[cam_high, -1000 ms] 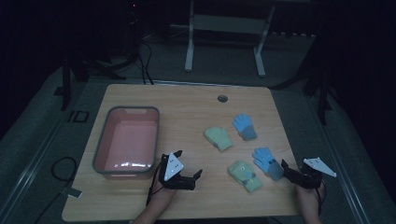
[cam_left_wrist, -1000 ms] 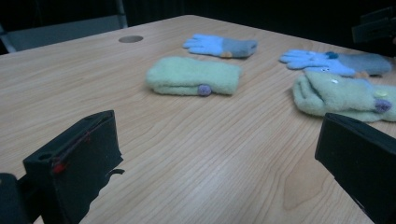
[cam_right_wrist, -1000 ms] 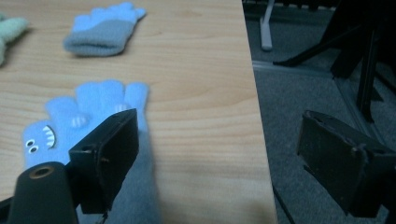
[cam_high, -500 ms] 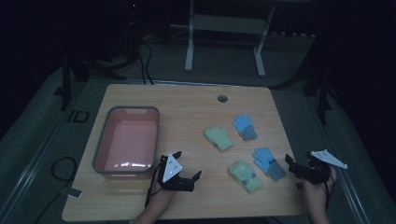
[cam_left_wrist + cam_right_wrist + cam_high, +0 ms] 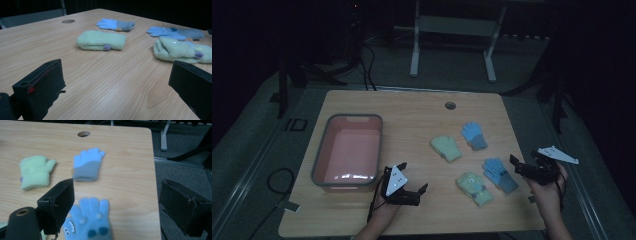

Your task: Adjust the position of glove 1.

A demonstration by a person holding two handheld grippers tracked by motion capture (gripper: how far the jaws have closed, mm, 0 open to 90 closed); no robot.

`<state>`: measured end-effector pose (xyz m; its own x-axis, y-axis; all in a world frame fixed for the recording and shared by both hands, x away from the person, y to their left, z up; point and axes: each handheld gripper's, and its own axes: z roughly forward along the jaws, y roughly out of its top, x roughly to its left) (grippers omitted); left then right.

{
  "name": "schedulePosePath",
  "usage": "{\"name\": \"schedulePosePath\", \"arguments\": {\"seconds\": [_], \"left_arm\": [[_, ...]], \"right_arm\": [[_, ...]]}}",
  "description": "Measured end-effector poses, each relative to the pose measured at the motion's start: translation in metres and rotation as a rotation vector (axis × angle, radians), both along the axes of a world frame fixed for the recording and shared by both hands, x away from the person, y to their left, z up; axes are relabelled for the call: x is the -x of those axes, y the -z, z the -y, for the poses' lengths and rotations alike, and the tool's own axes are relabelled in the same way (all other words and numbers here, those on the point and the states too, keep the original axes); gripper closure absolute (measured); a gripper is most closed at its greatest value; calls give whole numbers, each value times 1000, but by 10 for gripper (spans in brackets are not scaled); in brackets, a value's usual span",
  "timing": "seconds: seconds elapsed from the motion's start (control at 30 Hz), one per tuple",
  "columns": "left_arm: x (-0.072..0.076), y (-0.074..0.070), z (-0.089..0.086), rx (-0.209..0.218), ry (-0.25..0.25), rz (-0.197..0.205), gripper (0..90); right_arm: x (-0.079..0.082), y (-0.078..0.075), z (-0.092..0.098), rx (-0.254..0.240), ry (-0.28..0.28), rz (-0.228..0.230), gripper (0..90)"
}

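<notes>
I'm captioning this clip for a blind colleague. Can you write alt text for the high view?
Four small gloves, two blue and two green, lie on a wooden table beside a pink tub. Two hand-held grippers, left and right, rest near them, jaws open.

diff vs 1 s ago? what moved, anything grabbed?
The right hand-held gripper drifted a little outward toward the table's right edge, beside the near blue glove, jaws open, holding nothing. The left hand-held gripper shifted only slightly, open and empty. All four gloves and the pink tub stayed put.
</notes>
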<state>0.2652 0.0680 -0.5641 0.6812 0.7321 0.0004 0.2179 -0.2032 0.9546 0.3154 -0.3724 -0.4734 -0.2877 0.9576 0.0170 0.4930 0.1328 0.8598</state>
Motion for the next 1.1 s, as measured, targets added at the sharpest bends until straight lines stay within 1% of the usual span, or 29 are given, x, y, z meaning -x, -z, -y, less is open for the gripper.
{"name": "schedulePosePath", "arguments": {"seconds": [0.03,0.07,0.1,0.13,0.2,0.23,0.27,0.3,0.33,0.37,0.4,0.53,0.57,0.63,0.67,0.7,0.77,0.8,0.83,0.87,0.9,0.93,0.97,1.03,1.07,1.1], "left_arm": [[0,0,0,0,0,-1,4],[0,0,0,1,1,-1,4],[0,0,0,2,1,-3,4],[0,0,0,4,1,-3,4],[0,0,0,4,1,-3,4],[0,0,0,3,1,-2,4],[0,0,0,-1,2,1,4],[0,0,1,-5,4,3,4],[0,0,1,-5,4,3,4],[0,0,1,-8,4,5,4],[0,0,1,-6,4,4,4],[0,0,0,-3,4,3,4],[0,0,0,-5,6,4,4],[1,0,1,-7,6,6,4],[1,0,1,-6,7,6,4],[0,0,0,-4,9,4,4],[0,0,0,-4,11,4,4],[0,0,0,-4,11,4,4],[1,0,1,-6,11,5,4],[1,0,1,-7,10,7,4],[1,0,1,-9,11,8,4],[1,0,1,-9,11,9,4],[1,0,1,-8,11,9,4],[1,0,2,-12,15,10,4],[1,0,2,-12,15,10,4],[1,0,2,-12,16,10,4]], "right_arm": [[-3,-5,-7,10,-21,2,140],[-3,-5,-7,10,-21,2,140],[-5,-10,-14,18,-41,12,151],[-7,-12,-17,16,-53,15,152],[-8,-14,-20,19,-63,15,152],[-10,-16,-24,18,-82,15,152],[-13,-19,-32,23,-107,17,152],[-15,-20,-35,25,-119,13,152],[-15,-20,-35,25,-119,13,152],[-18,-21,-44,28,-145,11,152],[-20,-22,-47,25,-156,6,153],[-23,-22,-54,25,-170,8,161],[-24,-23,-58,27,-180,7,161],[-29,-24,-72,32,-210,7,162],[-29,-24,-72,32,-210,7,162],[-33,-24,-79,37,-226,1,165],[-37,-23,-86,28,-247,-4,180],[-37,-23,-86,28,-247,-4,180],[-40,-22,-94,29,-261,-7,203],[-41,-21,-98,26,-277,-10,203],[-41,-21,-98,26,-277,-10,203],[-43,-20,-102,29,-284,-11,204],[-46,-18,-110,34,-305,-21,204],[-49,-15,-117,29,-328,-35,204],[-49,-15,-117,29,-328,-35,204],[-53,-12,-124,41,-335,-38,216]]}}
